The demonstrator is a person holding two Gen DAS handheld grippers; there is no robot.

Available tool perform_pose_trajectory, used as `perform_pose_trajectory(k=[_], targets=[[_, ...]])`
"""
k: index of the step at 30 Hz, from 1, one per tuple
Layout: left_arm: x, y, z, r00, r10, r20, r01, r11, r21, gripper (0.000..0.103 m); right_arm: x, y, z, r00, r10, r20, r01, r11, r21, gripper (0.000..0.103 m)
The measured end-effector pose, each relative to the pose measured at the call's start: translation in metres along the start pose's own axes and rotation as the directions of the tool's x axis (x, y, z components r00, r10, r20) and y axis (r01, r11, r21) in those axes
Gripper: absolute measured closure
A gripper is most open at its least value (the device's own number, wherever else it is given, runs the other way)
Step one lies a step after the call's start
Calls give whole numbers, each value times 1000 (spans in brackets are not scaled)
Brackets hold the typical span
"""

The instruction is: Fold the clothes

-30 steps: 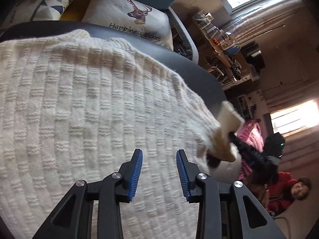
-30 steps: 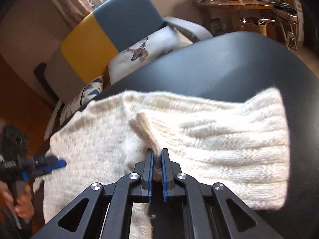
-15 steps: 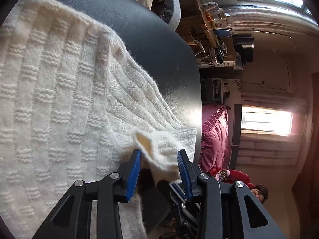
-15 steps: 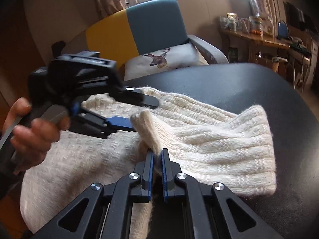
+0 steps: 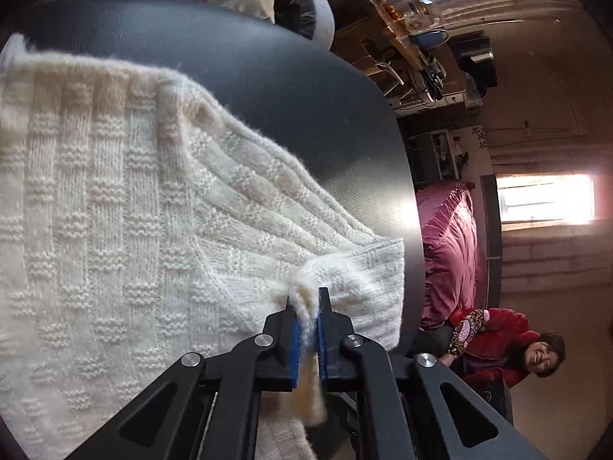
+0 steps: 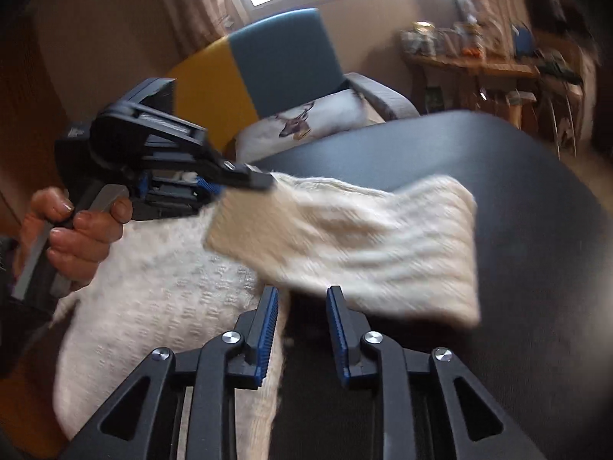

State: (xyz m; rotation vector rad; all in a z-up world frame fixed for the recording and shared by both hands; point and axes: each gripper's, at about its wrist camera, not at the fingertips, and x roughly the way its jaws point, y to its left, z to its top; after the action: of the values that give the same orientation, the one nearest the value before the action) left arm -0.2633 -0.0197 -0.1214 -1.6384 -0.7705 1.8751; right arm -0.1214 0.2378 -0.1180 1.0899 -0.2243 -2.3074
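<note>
- Left wrist view: close over the sweater [image 5: 115, 211], angled down along its fingers, facing across the black table [image 5: 268, 76].
- Right wrist view: close, angled down, facing the chair [image 6: 276, 61].
- Both share sweater, table, deer cushion [image 6: 306, 119].

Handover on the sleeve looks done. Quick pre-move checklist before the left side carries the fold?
1. Left gripper pinching the cream knitted sweater at its sleeve cuff: ok; jaws just closed on it.
2. Right gripper released: ok; jaws just opened, nothing pinched.
3. Right gripper clear of the knit: cannot tell; fabric lies beside its left pad.
4. Sweater body flat on the black padded table: ok.
5. Far table edge free: ok.
</note>
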Motion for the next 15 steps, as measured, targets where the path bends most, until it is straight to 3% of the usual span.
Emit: perform_pose_trajectory(k=[4,8,12,15], targets=[[-46,-36,15,993,-39,114,31,997,68,96,-18,-31,-22,999,-37,-32,41,992,119,76],[-106,-70,39,972,-62,225,34,991,126,96,-22,-44,-36,996,-60,-60,71,977,201,76],[-185,-82,54,933,-38,358,-20,988,156,96,-19,-41,-34,999,-9,-49,21,970,243,76],[-236,-72,51,903,-15,430,-54,988,147,96,-11,-35,-27,997,74,-35,-60,953,297,76]])
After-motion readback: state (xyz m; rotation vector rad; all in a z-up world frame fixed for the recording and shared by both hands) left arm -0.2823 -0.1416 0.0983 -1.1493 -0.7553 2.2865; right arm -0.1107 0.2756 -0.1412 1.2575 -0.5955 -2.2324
